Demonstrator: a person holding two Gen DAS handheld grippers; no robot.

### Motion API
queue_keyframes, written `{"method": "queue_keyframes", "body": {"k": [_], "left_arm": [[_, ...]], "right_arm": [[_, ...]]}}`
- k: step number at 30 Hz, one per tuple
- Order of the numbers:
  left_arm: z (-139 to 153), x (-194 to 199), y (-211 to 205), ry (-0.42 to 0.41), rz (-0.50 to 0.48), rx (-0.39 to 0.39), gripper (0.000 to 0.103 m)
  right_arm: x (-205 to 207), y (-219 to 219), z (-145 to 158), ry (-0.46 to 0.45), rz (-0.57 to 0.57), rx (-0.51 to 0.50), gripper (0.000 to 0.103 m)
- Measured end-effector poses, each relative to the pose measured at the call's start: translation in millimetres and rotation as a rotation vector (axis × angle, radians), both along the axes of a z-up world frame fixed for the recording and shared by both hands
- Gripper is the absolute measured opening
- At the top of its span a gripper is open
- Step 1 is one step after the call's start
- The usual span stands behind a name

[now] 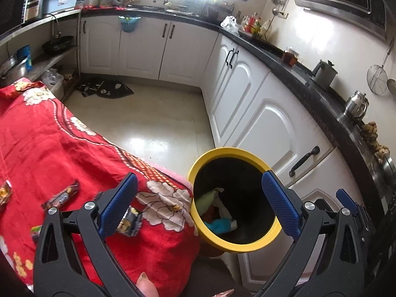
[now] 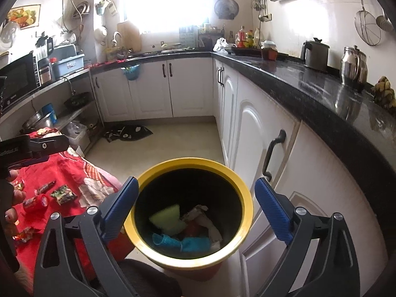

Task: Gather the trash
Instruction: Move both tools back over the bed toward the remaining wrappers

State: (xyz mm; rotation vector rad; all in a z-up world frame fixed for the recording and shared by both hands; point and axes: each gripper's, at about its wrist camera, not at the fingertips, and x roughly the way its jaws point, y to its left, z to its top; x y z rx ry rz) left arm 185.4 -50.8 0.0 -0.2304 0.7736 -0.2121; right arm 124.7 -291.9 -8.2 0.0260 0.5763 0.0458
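Note:
A bin with a yellow rim (image 1: 222, 151) stands on the floor between the red-clothed table (image 1: 61, 148) and the white cabinets. In it lie a pale green piece (image 2: 168, 216), a blue cloth (image 2: 183, 243) and crumpled white paper (image 2: 210, 225). My left gripper (image 1: 200, 203) is open and empty, straddling the table edge and the bin's near rim. My right gripper (image 2: 196, 208) hangs open and empty above the bin's (image 2: 193, 162) mouth. Several wrappers stay on the cloth: a dark bar wrapper (image 1: 64, 195), a crumpled dark one (image 1: 131, 220), a green-black one (image 2: 63, 194) and a red roll (image 2: 36, 203).
White cabinets (image 2: 259, 128) with black handles run along the right, under a black counter (image 2: 321, 91) carrying kettles and bottles. A dark mat (image 2: 131, 132) lies on the cream floor beyond the bin. A metal shelf rack (image 1: 49, 57) stands left. A hand (image 2: 14, 198) holds the left gripper's body.

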Motion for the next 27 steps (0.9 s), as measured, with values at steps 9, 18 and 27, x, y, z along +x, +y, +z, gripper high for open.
{"method": "queue_keyframes", "body": {"k": [9, 18, 27], "left_arm": [[16, -21, 20, -0.049, 0.038, 0.007, 0.092], [23, -40, 52, -0.072, 0.102, 0.02, 0.092], [27, -57, 86, -0.084, 0.178, 0.013, 0.092]], "right_arm": [[-10, 15, 17, -0.044, 0.039, 0.005, 0.095], [-17, 38, 29, -0.064, 0.103, 0.031, 0.095], [-20, 68, 39, -0.078, 0.182, 0.031, 0.095]]}}
